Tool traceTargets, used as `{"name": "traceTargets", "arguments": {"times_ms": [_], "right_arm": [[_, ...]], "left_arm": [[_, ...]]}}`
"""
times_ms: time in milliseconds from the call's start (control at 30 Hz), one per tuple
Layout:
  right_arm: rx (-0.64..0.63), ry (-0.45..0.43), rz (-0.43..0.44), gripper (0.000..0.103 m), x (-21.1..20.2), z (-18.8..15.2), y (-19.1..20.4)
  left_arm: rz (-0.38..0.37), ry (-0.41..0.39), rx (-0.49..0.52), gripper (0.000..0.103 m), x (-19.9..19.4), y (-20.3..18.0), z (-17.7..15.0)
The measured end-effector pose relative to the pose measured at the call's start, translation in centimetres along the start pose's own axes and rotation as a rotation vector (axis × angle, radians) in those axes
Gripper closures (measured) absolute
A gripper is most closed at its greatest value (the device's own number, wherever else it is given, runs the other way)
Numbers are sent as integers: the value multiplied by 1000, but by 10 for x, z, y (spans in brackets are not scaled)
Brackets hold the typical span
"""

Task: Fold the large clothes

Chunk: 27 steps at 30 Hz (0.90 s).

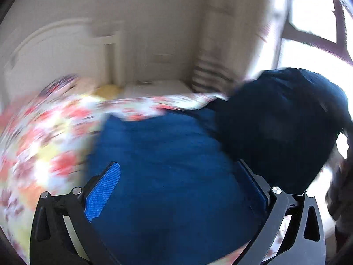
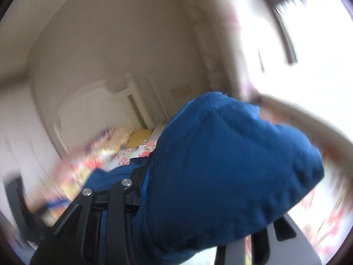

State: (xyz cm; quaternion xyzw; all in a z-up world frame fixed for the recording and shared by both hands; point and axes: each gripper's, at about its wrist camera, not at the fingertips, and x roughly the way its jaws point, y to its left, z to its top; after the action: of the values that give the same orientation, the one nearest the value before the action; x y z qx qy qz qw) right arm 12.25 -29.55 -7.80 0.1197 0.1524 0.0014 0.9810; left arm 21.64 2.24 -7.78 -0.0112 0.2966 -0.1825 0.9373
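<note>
Left claw (image 1: 176,190) has its 2 blue-padded fingers (image 1: 103,190) spread wide, with the big blue fabric garment (image 1: 167,154) bunched between them, though the pads aren't pressing on it. Right claw (image 2: 150,190) is pinched down on a fold of that same garment, which balloons up over it and blocks most of the right wrist view. The rest of it lies on the bed with the floral red, yellow and white cover (image 1: 44,137). Everything's motion-blurred. Beyond: white curved headboard (image 1: 55,50), yellow pillow (image 1: 108,89), striped curtain (image 1: 209,75), bright window (image 1: 313,11). Bare beige walls (image 1: 154,22) all round.
</note>
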Motion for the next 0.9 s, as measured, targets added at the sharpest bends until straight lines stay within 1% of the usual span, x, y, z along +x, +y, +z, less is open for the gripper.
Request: {"name": "traceTargets", "arguments": {"times_ms": [33,67,100,167,200,233,267,300,333,367,400,433,500,567,600,633,667,733,800,833,900], "right_arm": [[-101,-9,-5,67,0,5,27],[-270,-12,-14,67,3,8,72],[-378,-10,-19,66,6,6,101],[-615,14,-15,64,16,-9,166],[-754,47,-8,63,26,-26,201],[-904,88,3,61,38,-51,235],[-992,119,16,59,47,-69,252],[-1138,177,41,57,60,-106,276],[-1238,204,54,49,68,-134,289],[-1368,153,34,51,73,-169,299],[-1408,115,15,52,73,-181,303],[-1389,124,22,53,73,-180,304],[-1324,146,53,51,74,-167,296],[-1309,142,64,50,74,-163,290],[-1316,127,63,50,68,-166,292],[-1317,118,64,52,71,-164,289],[-1294,104,86,57,67,-159,288],[-1236,87,116,62,58,-140,285],[-1221,42,112,62,47,-126,282],[-1229,37,122,62,44,-124,281],[-1273,57,129,57,47,-133,282]], "left_arm": [[23,-13,-57,4,-7,24,3],[53,-32,-122,4,-18,53,5],[85,-53,-170,4,-28,74,6],[139,-95,-252,4,-48,112,5],[157,-107,-279,4,-56,125,3],[170,-114,-301,4,-62,135,1],[178,-114,-324,4,-67,146,-2],[178,-108,-336,4,-69,150,-8],[177,-95,-345,4,-68,153,-12],[179,-73,-351,4,-64,156,-16],[180,-51,-347,4,-59,157,-20],[177,-39,-341,4,-56,158,-21],[162,-21,-326,4,-48,153,-22],[137,-20,-313,4,-41,149,-20],[126,-22,-298,4,-37,143,-16],[122,-25,-285,4,-34,142,-13],[120,-32,-266,4,-33,135,-7],[121,-52,-245,4,-35,126,1],[119,-75,-238,4,-40,124,10],[116,-82,-231,4,-41,123,15],[103,-85,-204,4,-41,116,28]]}}
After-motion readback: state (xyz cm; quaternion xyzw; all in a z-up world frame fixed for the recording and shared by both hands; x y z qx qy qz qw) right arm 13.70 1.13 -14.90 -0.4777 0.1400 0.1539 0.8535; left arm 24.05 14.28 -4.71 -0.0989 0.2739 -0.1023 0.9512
